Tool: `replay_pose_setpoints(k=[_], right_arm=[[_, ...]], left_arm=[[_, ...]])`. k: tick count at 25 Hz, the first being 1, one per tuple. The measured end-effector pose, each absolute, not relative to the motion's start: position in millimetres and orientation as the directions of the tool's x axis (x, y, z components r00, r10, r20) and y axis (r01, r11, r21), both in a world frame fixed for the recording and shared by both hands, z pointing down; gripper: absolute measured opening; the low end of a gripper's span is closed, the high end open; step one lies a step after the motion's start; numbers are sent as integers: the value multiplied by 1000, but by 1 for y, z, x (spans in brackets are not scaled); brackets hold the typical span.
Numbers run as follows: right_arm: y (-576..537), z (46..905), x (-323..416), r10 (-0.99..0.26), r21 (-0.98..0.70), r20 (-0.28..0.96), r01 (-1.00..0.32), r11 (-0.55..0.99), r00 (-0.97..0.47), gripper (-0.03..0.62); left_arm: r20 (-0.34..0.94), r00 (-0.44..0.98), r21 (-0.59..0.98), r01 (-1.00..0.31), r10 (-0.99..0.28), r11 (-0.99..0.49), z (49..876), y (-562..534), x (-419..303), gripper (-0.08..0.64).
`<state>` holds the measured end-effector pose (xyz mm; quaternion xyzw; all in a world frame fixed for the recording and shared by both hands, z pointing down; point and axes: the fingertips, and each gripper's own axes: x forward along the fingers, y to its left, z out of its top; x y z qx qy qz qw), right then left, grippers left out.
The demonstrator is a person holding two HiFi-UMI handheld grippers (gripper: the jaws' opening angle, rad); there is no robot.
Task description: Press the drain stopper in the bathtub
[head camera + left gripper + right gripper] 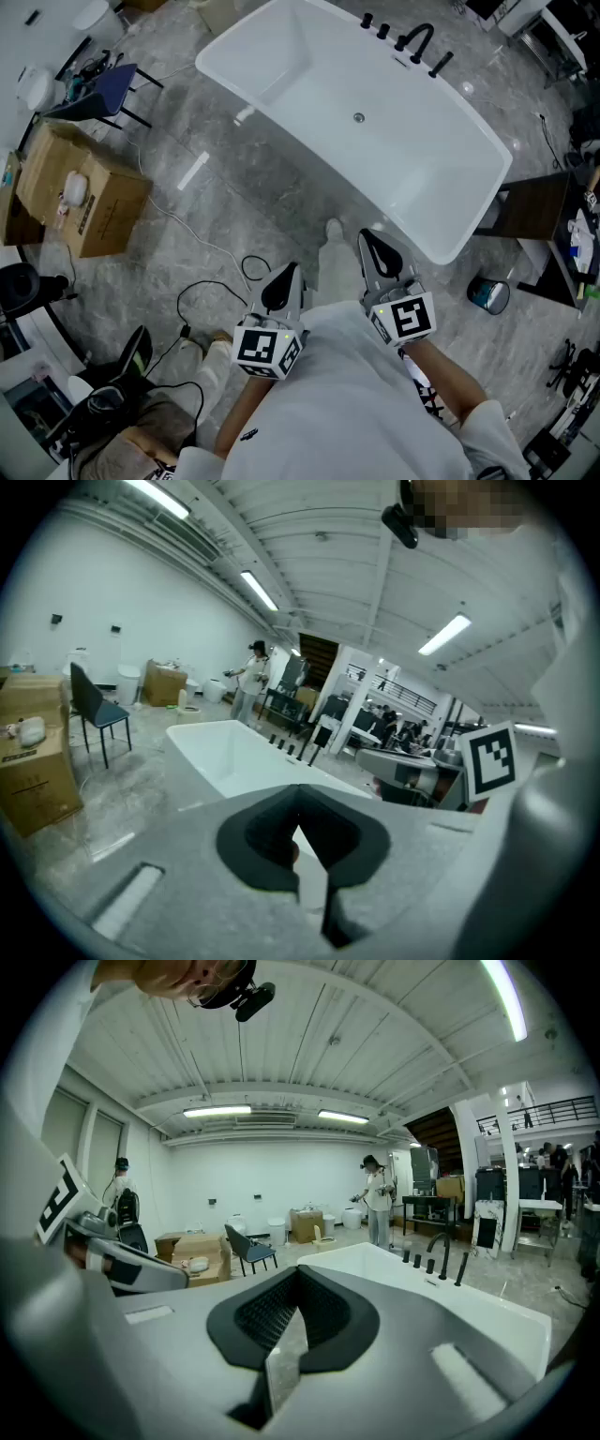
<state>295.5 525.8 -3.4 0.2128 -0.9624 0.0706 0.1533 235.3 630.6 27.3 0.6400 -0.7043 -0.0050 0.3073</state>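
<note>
Bathtub (pixel 281 56): one, white, lying diagonally on the grey floor ahead of the person. Drain stopper (pixel 358 117): one small round metal disc on the tub floor, about mid-length, on the side toward the black tap fittings (pixel 412 39). Both tongs are well short of it, outside the tub, w/ the near rim between them and the stopper.

L gripper (pixel 292 271): jaw tips together, nothing held; R gripper (pixel 367 236): same, tips meeting, empty; they sit side by side, close to the person's body.

Around: one open cardboard box (pixel 80 187) far left; one dark chair (pixel 103 89) beyond it; black cable (pixel 211 286) looping on the floor by the L gripper; one teal tin (pixel 487 295) on the floor off the tub's right end.

Only the head view shows the stopper. The L gripper (pixel 300 794) view gets the tub's outer wall and far rim, plus one standing person (pixel 251 677). The R gripper (pixel 300 1274) view gets the tub corner and fittings w/ arched spout (pixel 441 1241), plus a standing person (pixel 378 1199).
</note>
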Motion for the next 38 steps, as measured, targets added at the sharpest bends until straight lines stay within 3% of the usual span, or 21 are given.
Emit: replay_pose_setpoints(k=[6, 17, 30, 38], right_arm=[[564, -33, 347, -416, -41, 233, -437, 899, -879, -2], [609, -9, 461, -428, -207, 280, -489, 847, -860, -3], [615, -23, 389, -444, -156, 238, -485, 860, -864, -3], [595, -5, 332, -432, -185, 264, -485, 855, -862, -3]], left_arm=[[332, 73, 332, -942, -941, 44, -6, 633, 313, -2], [427, 100, 336, -940, -899, 55, 6, 661, 411, -2], [325, 37, 299, -952, -945, 66, -18, 674, 321, -2], [342, -24, 310, -941, -939, 137, -6, 684, 262, -2]])
